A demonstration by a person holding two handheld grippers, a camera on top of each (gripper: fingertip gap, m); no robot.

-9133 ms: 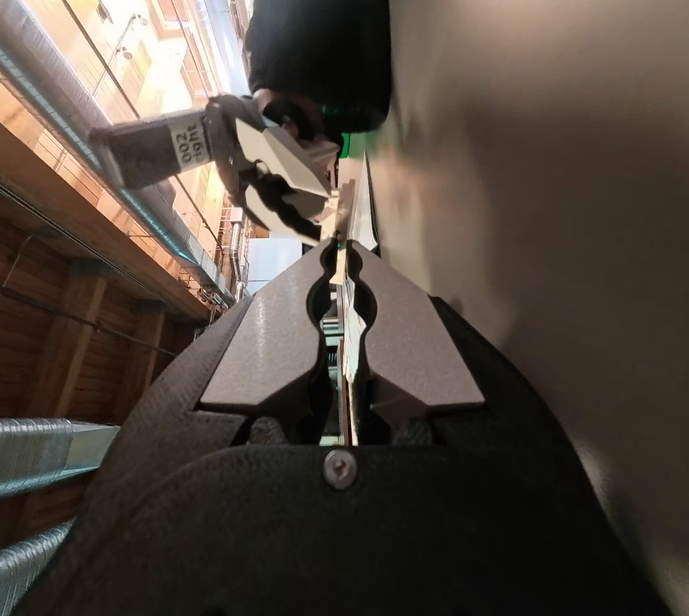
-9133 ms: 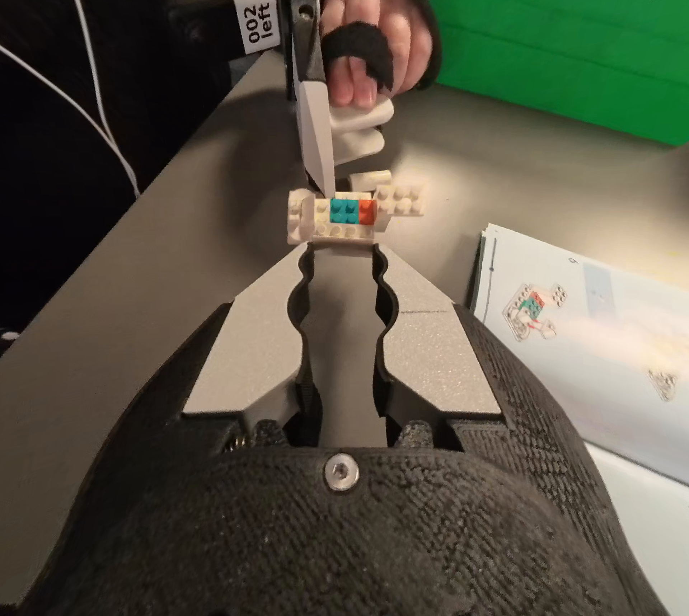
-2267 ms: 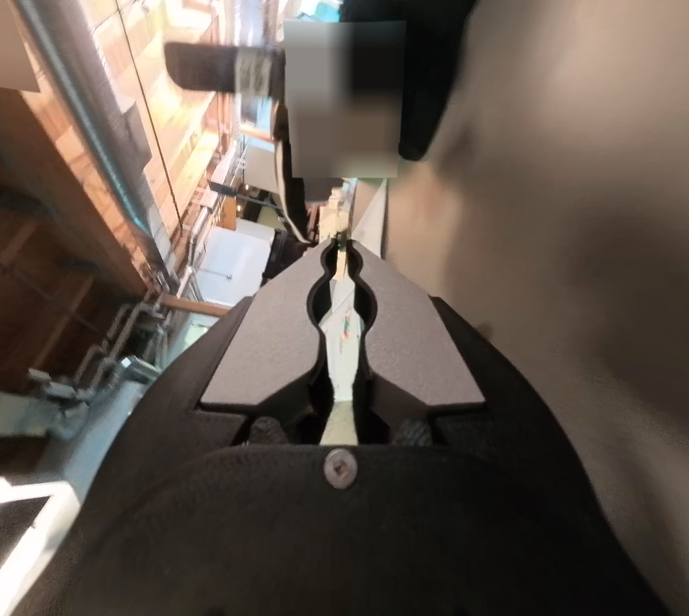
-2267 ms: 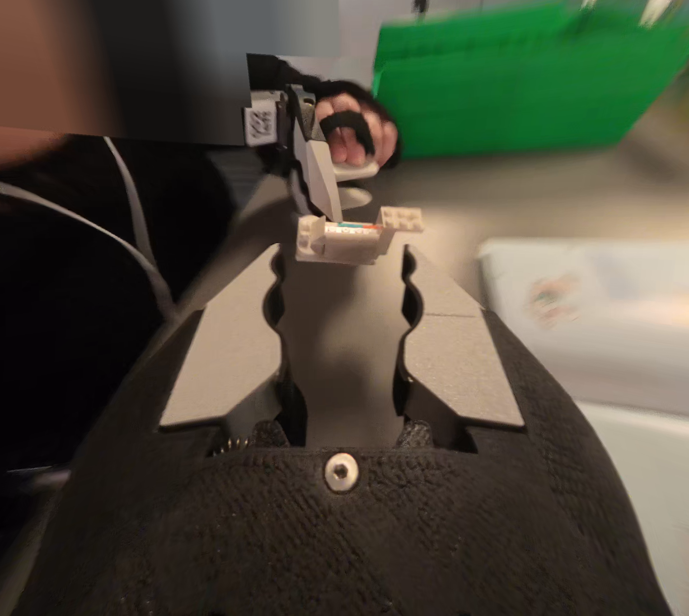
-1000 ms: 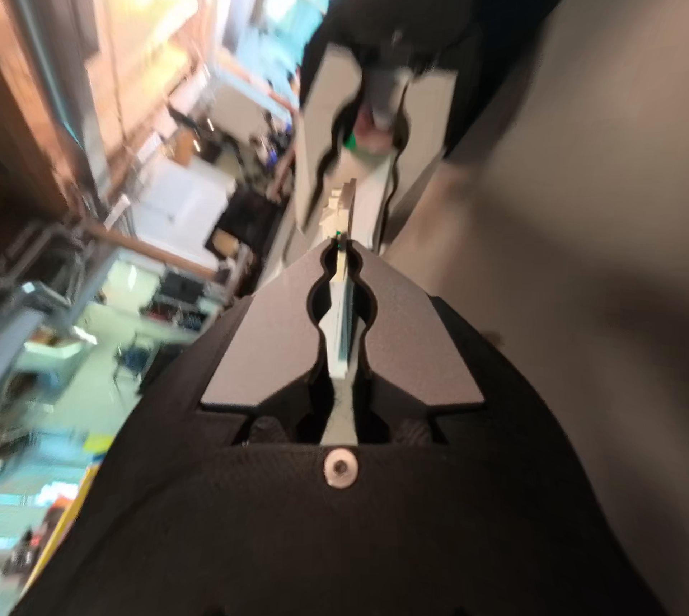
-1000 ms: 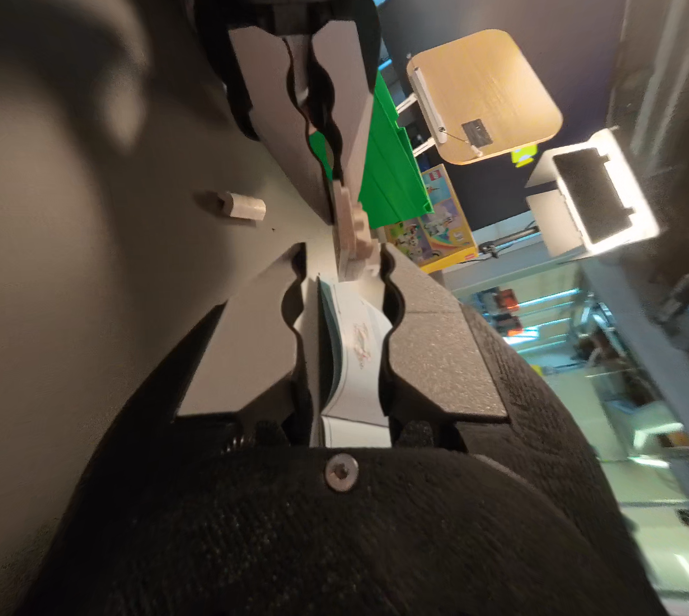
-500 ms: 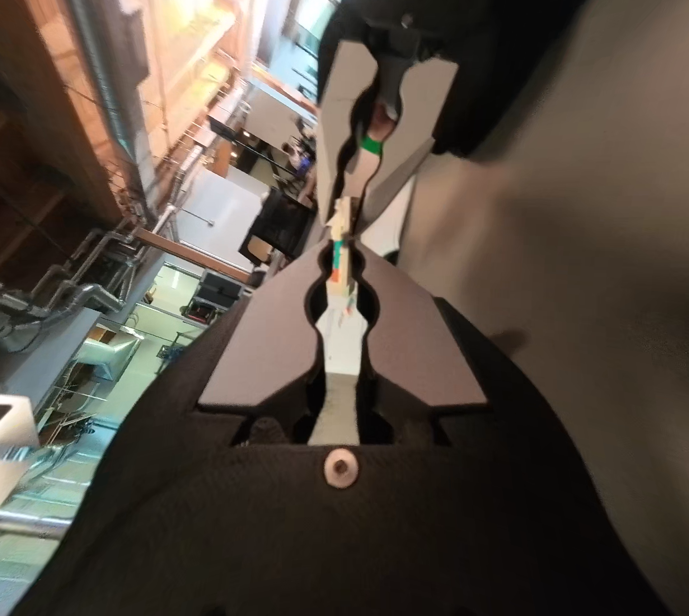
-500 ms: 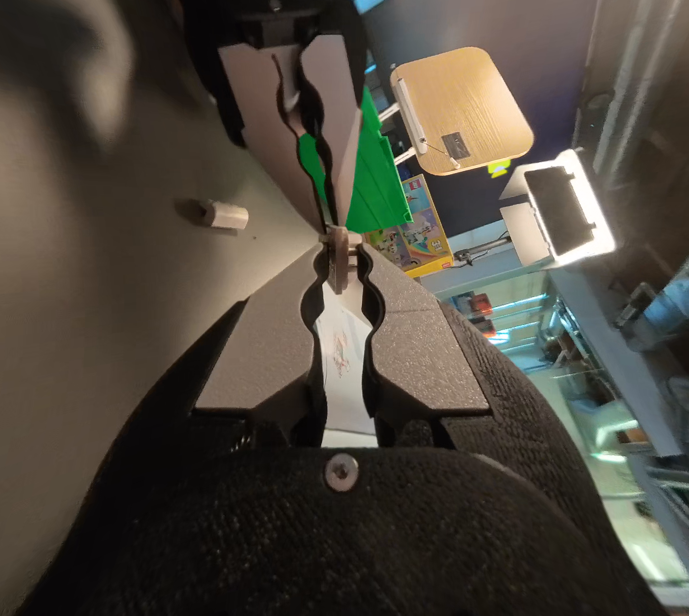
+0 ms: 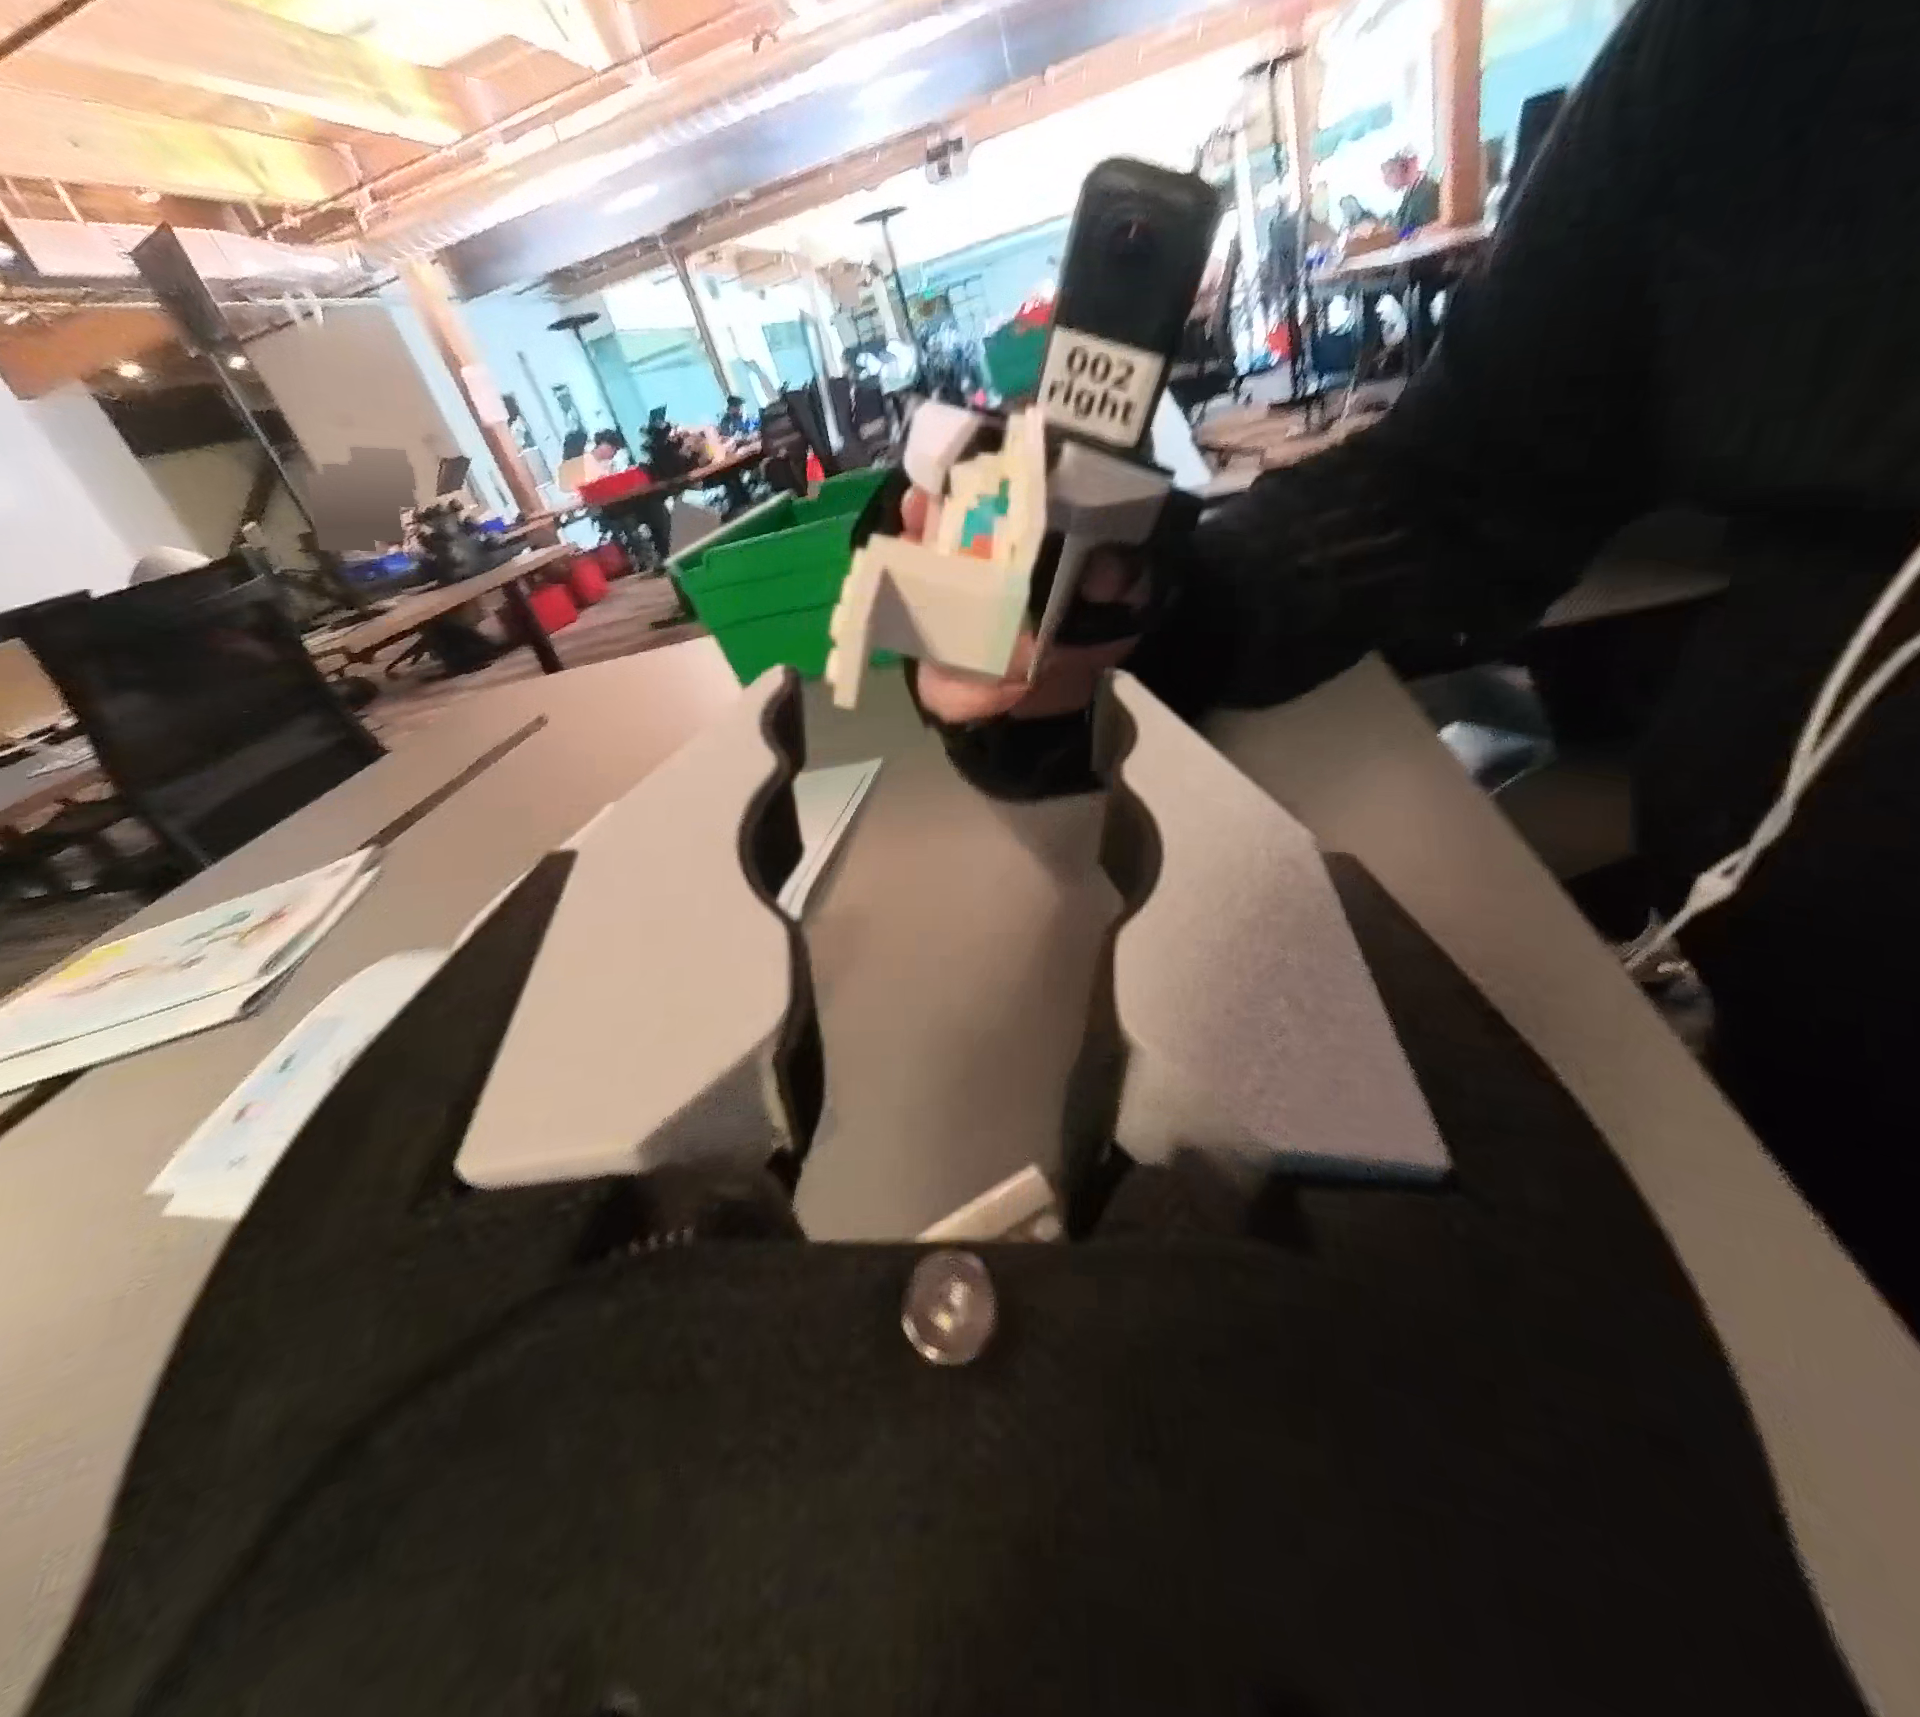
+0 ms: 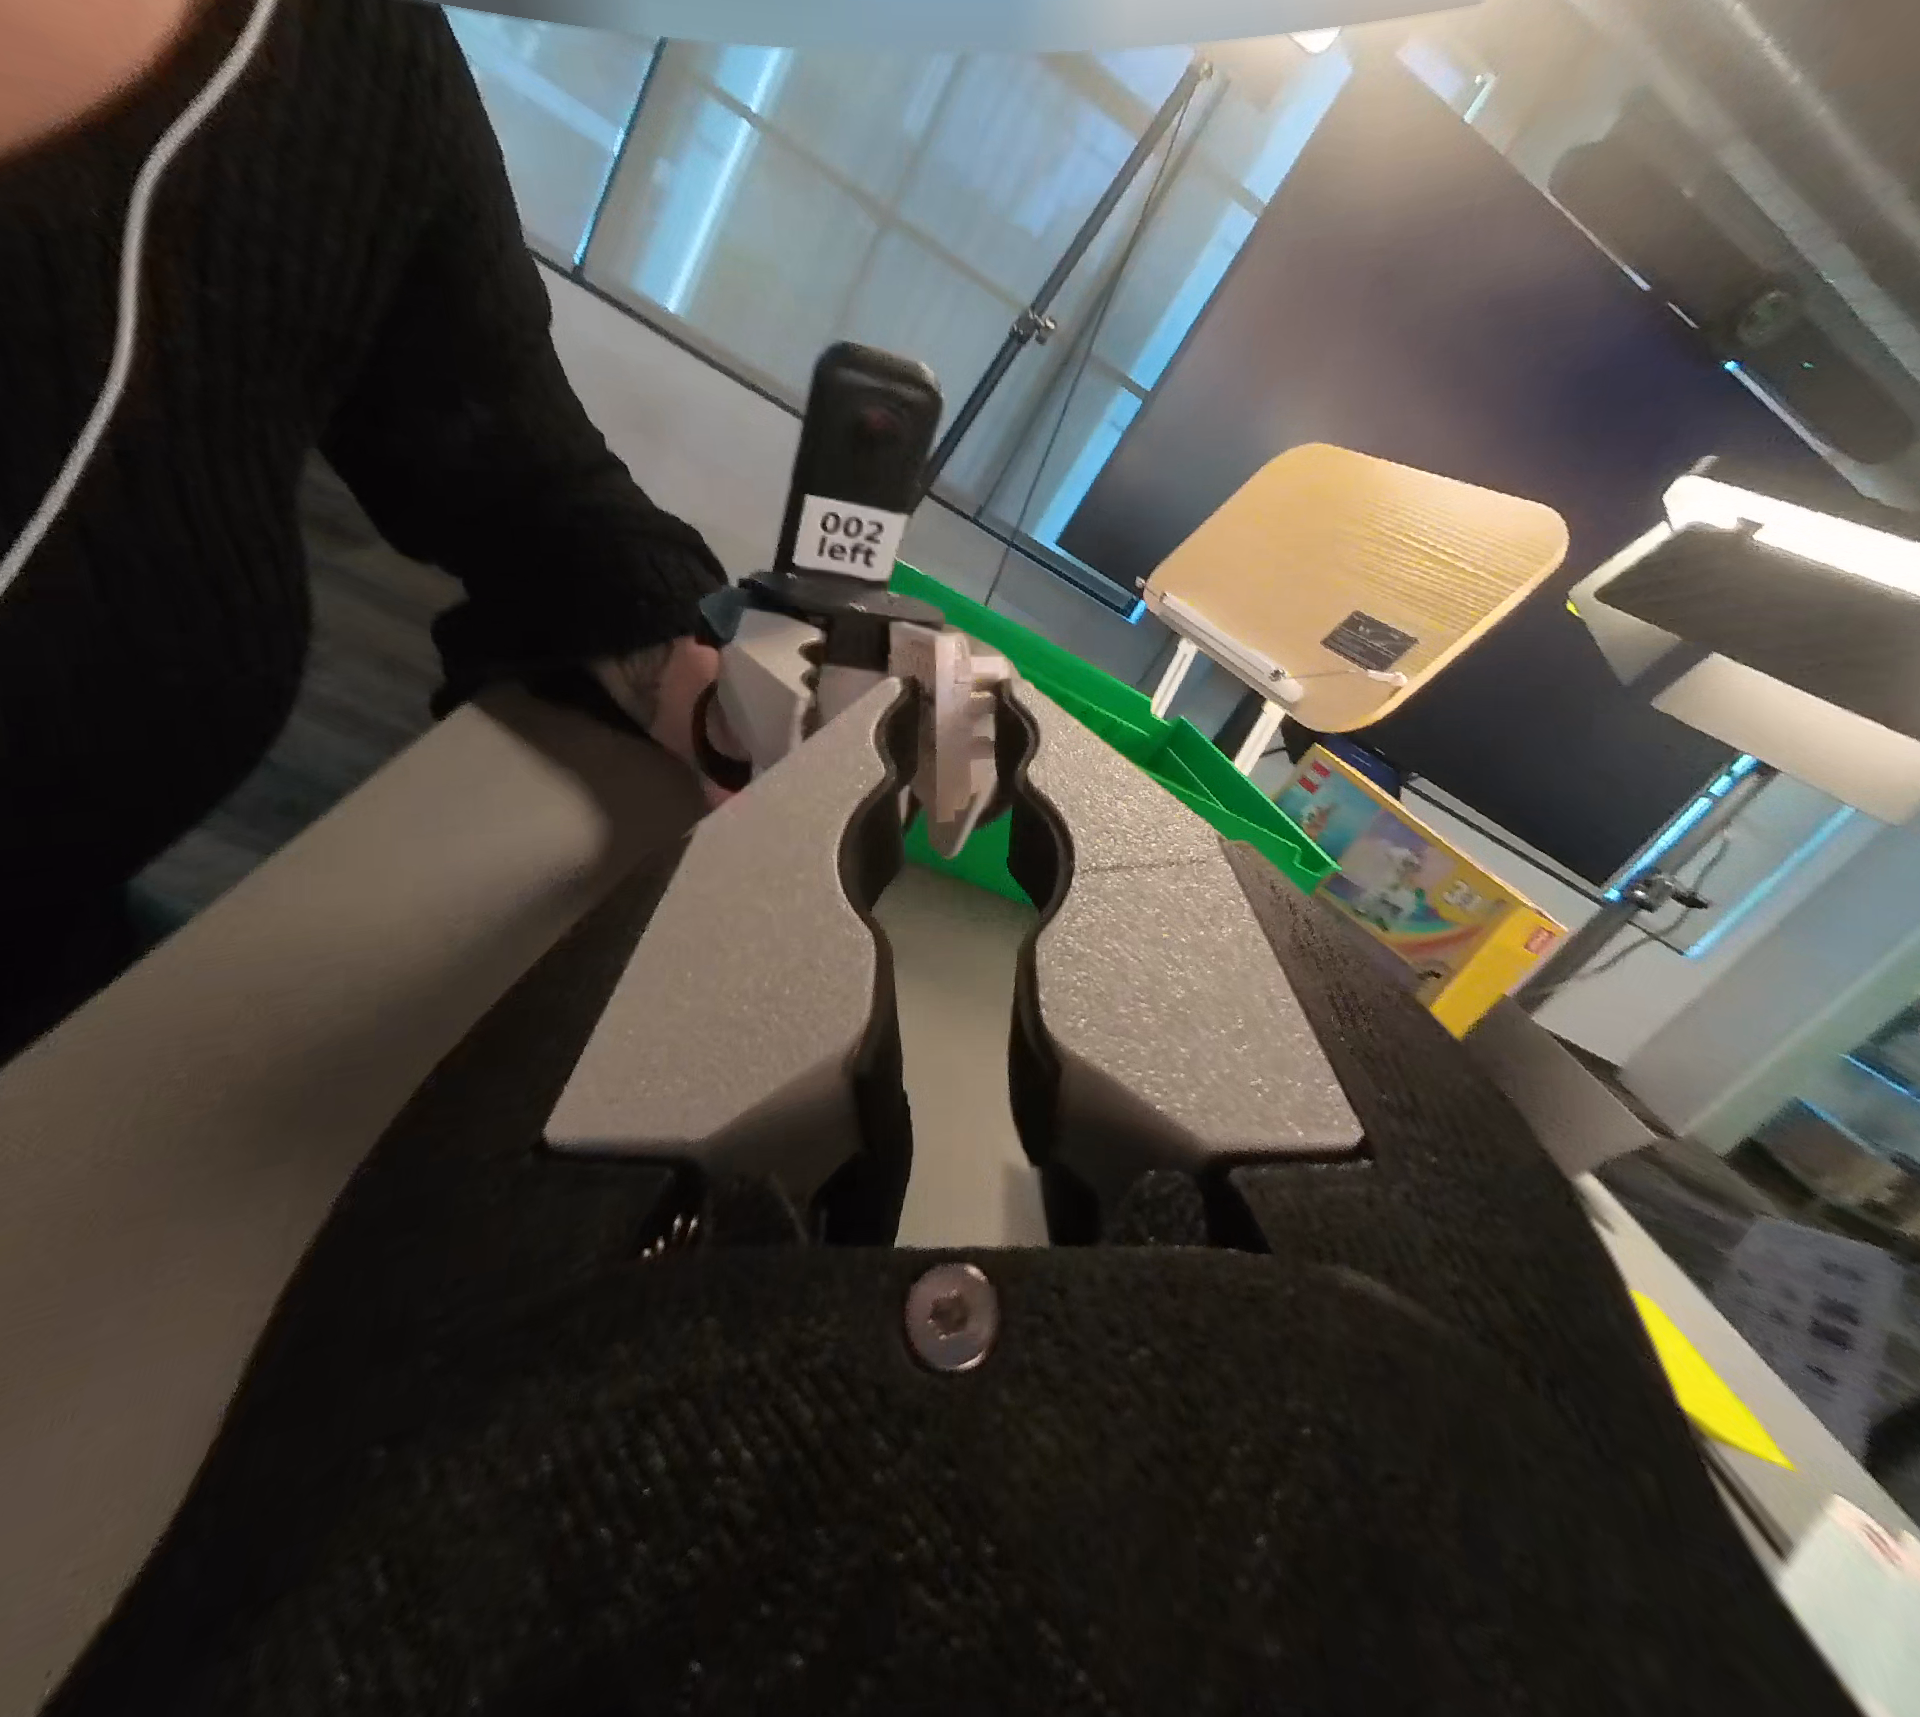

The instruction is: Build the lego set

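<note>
The left gripper point(image 9: 948, 711) is raised above the desk point(image 9: 644, 711) with its fingers spread wide and nothing between them; it points across at the right gripper point(image 9: 1023, 566), which is lifted clear of the surface in a hand point(image 9: 997, 680) wearing a black fingerless glove and a black sleeve. In the right wrist view the right gripper point(image 10: 951, 701) is nearly closed, its tips pinching the lego model point(image 10: 956, 732) edge-on. From the left wrist view the lego model point(image 9: 956, 566) is mostly white with teal and orange bricks on its face, held in the air above the desk's far side, tilted. A small white brick point(image 9: 987, 1205) lies on the desk just under the left gripper's base. The green bin point(image 9: 769, 587) stands at the far edge of the grey desk, and instruction booklets point(image 9: 177, 961) lie open toward its left edge. In the right wrist view a yellow lego box point(image 10: 1423, 898) sits beyond the bin point(image 10: 1143, 732), with a wooden chair point(image 10: 1351, 576) and large windows behind. The room is an open office with exposed ceiling beams.
</note>
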